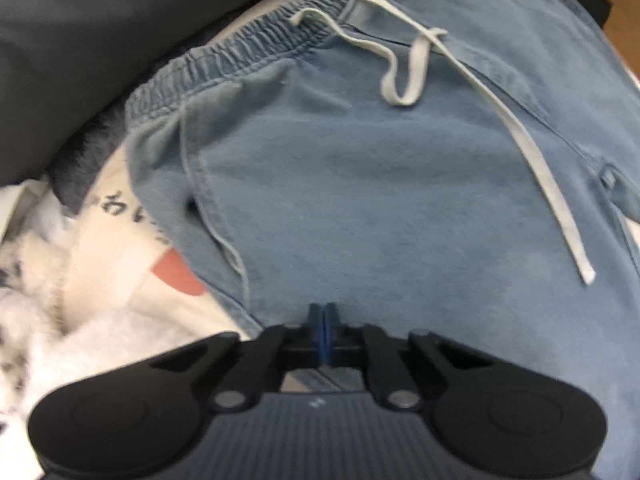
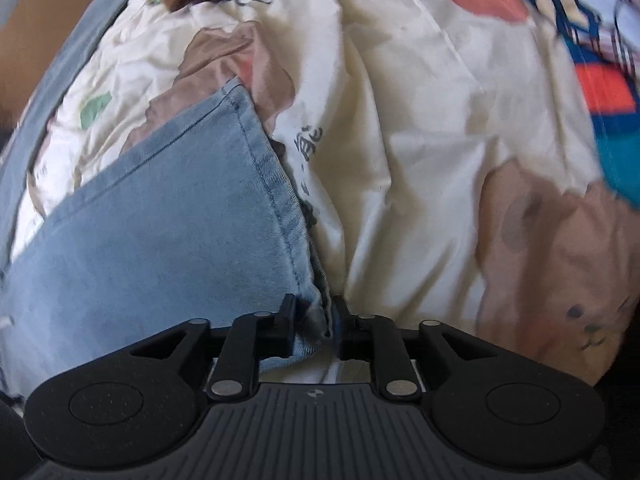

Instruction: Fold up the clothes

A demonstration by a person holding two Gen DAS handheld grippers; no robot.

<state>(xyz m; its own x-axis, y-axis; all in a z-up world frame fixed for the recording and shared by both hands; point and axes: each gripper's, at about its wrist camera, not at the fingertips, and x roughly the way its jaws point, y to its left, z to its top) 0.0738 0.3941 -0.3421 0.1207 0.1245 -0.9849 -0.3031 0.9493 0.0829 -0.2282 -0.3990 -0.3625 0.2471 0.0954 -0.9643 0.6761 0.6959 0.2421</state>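
Both grippers work the light-blue denim trousers (image 1: pixel 360 200) lying on a printed bedspread (image 2: pixel 420 140): left gripper (image 1: pixel 324 312) pressed together at the fabric near the waistband, right gripper (image 2: pixel 316 316) pinching a leg hem, seemingly mid-fold, needing both ends carried together evenly.

- The left wrist view looks forward along the left claw (image 1: pixel 324 312), down and very near onto the waist part of the light blue denim trousers with elastic waistband (image 1: pixel 360 180).
- The right wrist view looks forward along the right claw (image 2: pixel 314 320), also down and very near, onto a leg hem of the same trousers (image 2: pixel 160 220).
- Both views share the trousers and the cream printed quilt cover (image 2: pixel 400 140) under them (image 1: pixel 120 248).
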